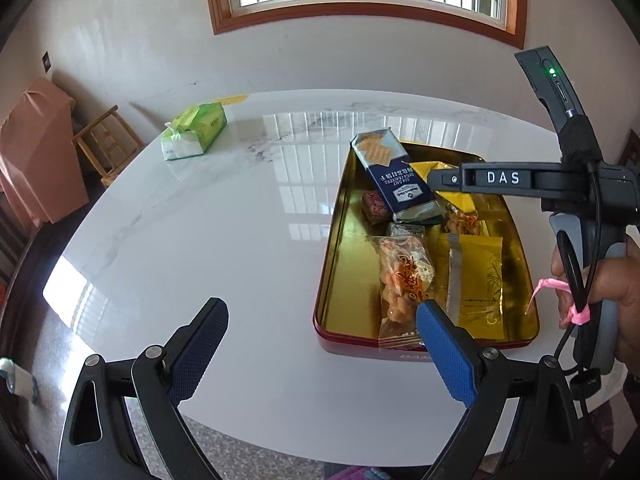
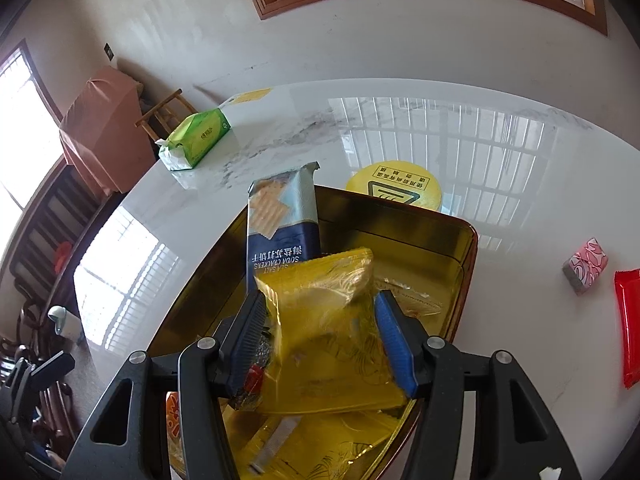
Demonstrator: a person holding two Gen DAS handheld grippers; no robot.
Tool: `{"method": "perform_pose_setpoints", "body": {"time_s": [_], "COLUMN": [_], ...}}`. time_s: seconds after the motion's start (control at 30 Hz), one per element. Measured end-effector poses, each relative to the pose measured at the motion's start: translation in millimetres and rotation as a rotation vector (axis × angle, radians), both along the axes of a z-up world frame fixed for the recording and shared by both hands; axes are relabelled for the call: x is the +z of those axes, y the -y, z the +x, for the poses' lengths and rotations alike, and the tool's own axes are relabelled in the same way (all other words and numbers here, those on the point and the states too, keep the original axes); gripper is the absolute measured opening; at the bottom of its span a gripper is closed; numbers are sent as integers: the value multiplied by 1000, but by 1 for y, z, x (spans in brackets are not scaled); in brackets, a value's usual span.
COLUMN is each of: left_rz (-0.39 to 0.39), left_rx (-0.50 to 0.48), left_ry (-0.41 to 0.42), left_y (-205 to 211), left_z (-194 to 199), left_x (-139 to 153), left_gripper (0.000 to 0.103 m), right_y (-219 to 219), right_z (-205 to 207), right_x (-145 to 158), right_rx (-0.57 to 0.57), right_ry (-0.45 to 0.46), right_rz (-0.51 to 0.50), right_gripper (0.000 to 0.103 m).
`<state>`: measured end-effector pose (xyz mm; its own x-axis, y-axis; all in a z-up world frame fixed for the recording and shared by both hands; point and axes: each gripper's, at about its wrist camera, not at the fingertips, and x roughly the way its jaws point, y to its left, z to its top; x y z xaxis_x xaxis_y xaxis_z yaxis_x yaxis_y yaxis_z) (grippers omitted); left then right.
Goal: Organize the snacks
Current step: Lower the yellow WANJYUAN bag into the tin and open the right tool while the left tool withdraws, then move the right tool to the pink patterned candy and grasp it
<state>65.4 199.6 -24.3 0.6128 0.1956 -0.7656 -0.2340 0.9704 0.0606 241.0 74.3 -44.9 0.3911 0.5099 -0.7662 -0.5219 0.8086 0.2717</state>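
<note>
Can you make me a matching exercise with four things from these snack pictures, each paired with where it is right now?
Things:
1. soda cracker pack
2. green tissue pack
3. yellow snack packet
4. pink patterned box

Places:
A. between the fingers of the right gripper, over the tin
B. on the bare table, to the right of the tin in the right wrist view
C. leaning on the far rim of the tin
D. far left part of the table, near the wooden stool

Pairs: 1-C, 2-D, 3-A, 4-B
</note>
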Motion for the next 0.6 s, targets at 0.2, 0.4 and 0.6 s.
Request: {"method": "perform_pose_setpoints", "body": {"time_s": [0.2,0.4,0.6], "left_rz": [13,23,22], "left_rx": [-2,-19,-49], "left_ry": [-3,-15,-14], "left_y": [0,4,8], "left_z": [-1,-2,-3], "left_x": [-1,-3,-3], "left_gripper": [95,95,95], "right_y": [6,70,141], "right_z": [-8,-19,20], "right_x": [9,12,7], "right_rx": [-3,-78,-131], "right_ry": [41,115,124], "right_rz": [6,17,-106], "right_gripper": [55,65,65]}}
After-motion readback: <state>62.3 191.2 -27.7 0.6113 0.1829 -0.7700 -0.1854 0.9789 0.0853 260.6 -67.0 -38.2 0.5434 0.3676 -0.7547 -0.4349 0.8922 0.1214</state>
